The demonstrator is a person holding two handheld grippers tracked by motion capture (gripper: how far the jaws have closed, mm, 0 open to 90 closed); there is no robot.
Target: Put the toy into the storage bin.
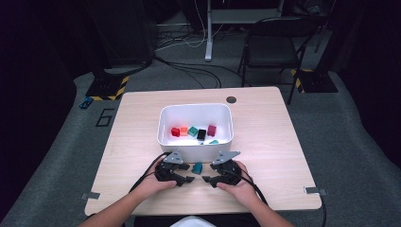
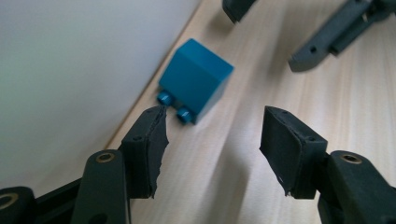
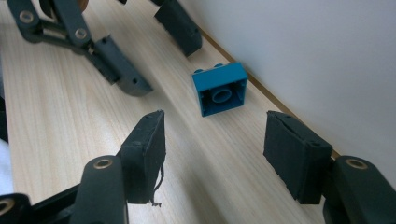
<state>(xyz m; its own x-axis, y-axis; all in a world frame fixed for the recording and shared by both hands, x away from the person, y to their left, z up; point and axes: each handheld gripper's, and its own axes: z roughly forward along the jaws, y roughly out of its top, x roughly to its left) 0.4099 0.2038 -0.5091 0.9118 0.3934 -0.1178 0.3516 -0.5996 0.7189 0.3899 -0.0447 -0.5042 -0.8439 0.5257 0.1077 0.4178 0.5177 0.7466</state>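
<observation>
Our left gripper (image 2: 212, 135) and right gripper (image 3: 215, 149) both stand open, holding nothing. The blue brick (image 2: 196, 80) lies on its side just ahead of the fingers (image 2: 152, 140), beside the white bin (image 2: 70, 60). We judge it light, stiff and slippery; we should pinch its flat sides.

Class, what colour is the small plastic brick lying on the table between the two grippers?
Teal blue plastic brick; the left gripper view shows it best.

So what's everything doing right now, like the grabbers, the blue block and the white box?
Left gripper: open, holding nothing.
Right gripper: open, holding nothing.
Blue block: lying on its side on the table, close beside the box's wall, between the two grippers.
White box: open on top, with small colored blocks inside.
</observation>
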